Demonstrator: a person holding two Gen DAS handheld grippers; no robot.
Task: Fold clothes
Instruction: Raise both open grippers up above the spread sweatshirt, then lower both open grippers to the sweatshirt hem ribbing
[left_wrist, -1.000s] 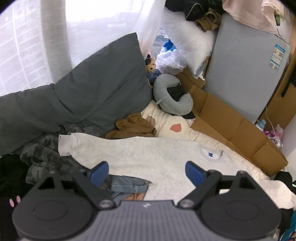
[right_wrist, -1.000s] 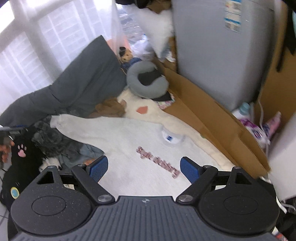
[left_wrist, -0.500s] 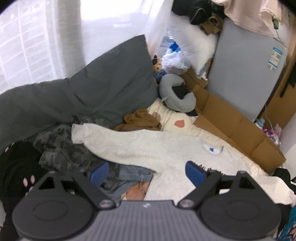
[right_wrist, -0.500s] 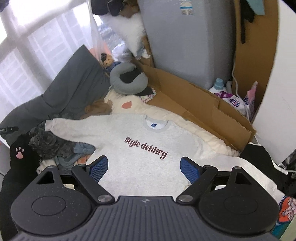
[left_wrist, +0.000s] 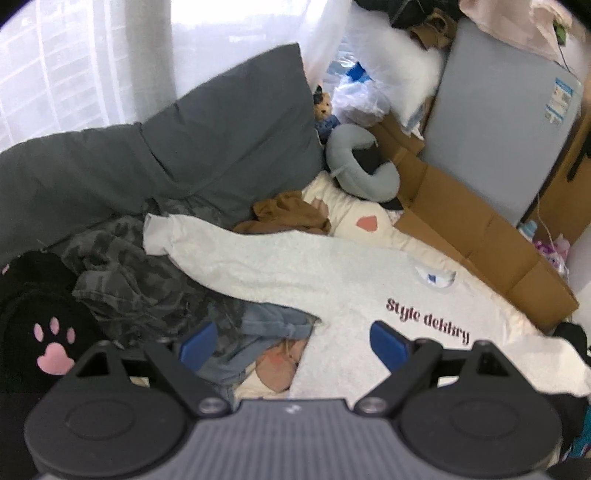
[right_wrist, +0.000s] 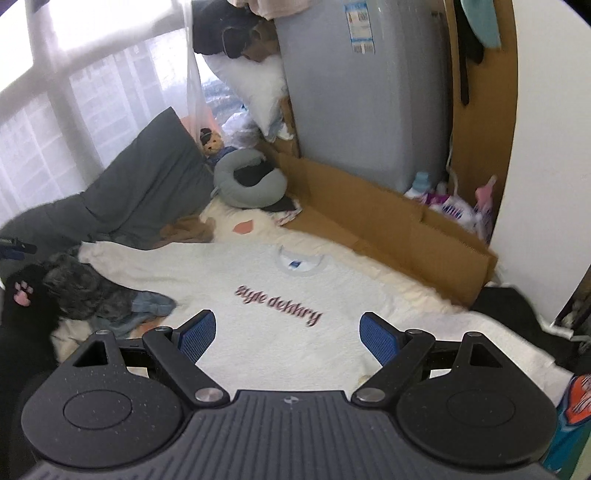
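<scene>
Left gripper (left_wrist: 291, 341): jaws wide apart, nothing between the blue pads, held above the bedding. Right gripper (right_wrist: 286, 334): jaws likewise spread and empty, over the lower chest of the sweatshirt.

White sweatshirt (right_wrist: 280, 295) lies spread face up on a cream blanket (right_wrist: 236, 218), collar toward the far wall, dark red lettering across the chest. Its one sleeve (left_wrist: 221, 247) stretches out toward the window side and rests partly on a heap of clothes: a camouflage garment (left_wrist: 122, 273) and denim (left_wrist: 273, 321) just under the sleeve's armpit. A black item with a pink paw print (left_wrist: 55, 343) sits beside the heap.

Beyond the collar: brown garment (left_wrist: 291, 216), grey neck pillow (right_wrist: 249, 182), large dark grey cushion (left_wrist: 207, 147). Flattened cardboard (right_wrist: 373, 218) borders the blanket on the fridge side.
</scene>
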